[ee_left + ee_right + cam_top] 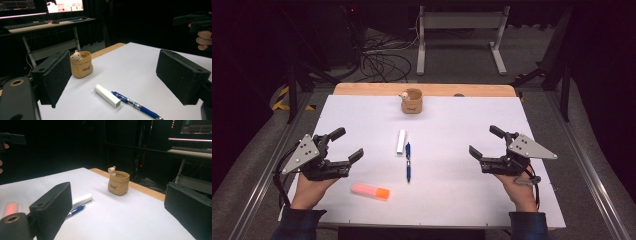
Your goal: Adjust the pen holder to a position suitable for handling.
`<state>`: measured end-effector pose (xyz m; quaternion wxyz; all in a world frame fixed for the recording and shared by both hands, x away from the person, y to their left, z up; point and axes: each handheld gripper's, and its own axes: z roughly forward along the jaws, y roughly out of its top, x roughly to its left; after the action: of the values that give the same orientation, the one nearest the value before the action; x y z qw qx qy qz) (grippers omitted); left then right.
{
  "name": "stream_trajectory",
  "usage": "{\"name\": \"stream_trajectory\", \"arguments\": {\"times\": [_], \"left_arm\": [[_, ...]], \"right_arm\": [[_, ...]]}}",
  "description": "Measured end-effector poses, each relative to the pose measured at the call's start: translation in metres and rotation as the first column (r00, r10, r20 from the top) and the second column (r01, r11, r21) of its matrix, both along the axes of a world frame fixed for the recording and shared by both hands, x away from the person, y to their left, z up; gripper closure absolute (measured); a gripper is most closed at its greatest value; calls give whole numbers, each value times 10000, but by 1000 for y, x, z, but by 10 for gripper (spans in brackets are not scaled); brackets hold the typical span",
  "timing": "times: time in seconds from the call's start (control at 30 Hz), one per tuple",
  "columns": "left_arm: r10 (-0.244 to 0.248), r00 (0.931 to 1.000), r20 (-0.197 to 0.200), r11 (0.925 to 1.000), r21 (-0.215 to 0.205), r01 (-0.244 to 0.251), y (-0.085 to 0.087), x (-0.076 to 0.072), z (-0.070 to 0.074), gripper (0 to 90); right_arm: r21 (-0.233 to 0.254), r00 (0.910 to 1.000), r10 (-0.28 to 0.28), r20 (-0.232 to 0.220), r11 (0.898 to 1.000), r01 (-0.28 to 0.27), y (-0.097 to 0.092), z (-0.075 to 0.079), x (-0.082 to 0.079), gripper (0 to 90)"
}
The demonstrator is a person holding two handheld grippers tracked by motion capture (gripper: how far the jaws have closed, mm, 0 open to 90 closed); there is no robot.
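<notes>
One blue pen, one white stick, one orange highlighter, one tan cup lie on the white table. Left gripper and right gripper both gape wide; each holds nothing.

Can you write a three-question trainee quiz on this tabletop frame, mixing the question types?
1. True or false: the left gripper holds the blue pen.
2. Which lies nearest the left gripper? A: brown cup B: orange highlighter C: white tube
3. Fill in: a small ____ figure peeks over the cup's rim.

Key:
1. False; both the left gripper and the right gripper are open and hold nothing.
2. B
3. bear
</notes>
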<state>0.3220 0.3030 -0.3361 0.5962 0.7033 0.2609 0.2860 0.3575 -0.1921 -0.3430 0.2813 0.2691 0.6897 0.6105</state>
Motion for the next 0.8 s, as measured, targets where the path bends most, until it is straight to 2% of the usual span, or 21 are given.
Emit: {"name": "stream_trajectory", "arguments": {"times": [0.17, 0.23, 0.27, 0.37, 0.43, 0.5, 0.6, 0.73, 0.8], "left_arm": [[39, 9998, -190, 9999, 115, -37, 1, 2, -4, 138], [-17, 9998, -210, 9996, 287, 23, 0, 2, -5, 138], [-9, 9998, -181, 9994, 357, 15, 0, 2, -5, 138], [16, 9998, -188, 9996, 282, -11, 1, 1, -4, 138], [-5, 9997, -245, 10000, 60, 6, 2, 1, -3, 138], [-23, 9998, -208, 10000, -38, 22, 3, 1, -3, 137], [41, 9998, -200, 10000, 58, -40, 3, 0, -2, 137], [65, 9997, -217, 9998, 205, -60, 2, 0, -3, 137], [52, 9998, -216, 9995, 302, -46, 2, 0, -3, 134]], "right_arm": [[-13, 9995, -267, -154, 9996, 266, 14, 9, 5, 109], [-137, 9995, -301, -100, 9995, 299, 18, 11, 7, 110], [-263, 9996, -273, -110, 9993, 270, 28, 15, 9, 128], [-371, 9991, -393, -132, 9986, 388, 39, 19, 14, 143], [-579, 9989, -438, -160, 9974, 428, 56, 24, 22, 172], [-568, 9989, -425, -218, 9975, 412, 61, 25, 25, 184], [-657, 9979, -570, -292, 9963, 550, 78, 32, 38, 240], [-627, 9977, -570, -379, 9965, 546, 86, 35, 48, 240], [-759, 9971, -716, -250, 9947, 695, 91, 36, 56, 239]]}}
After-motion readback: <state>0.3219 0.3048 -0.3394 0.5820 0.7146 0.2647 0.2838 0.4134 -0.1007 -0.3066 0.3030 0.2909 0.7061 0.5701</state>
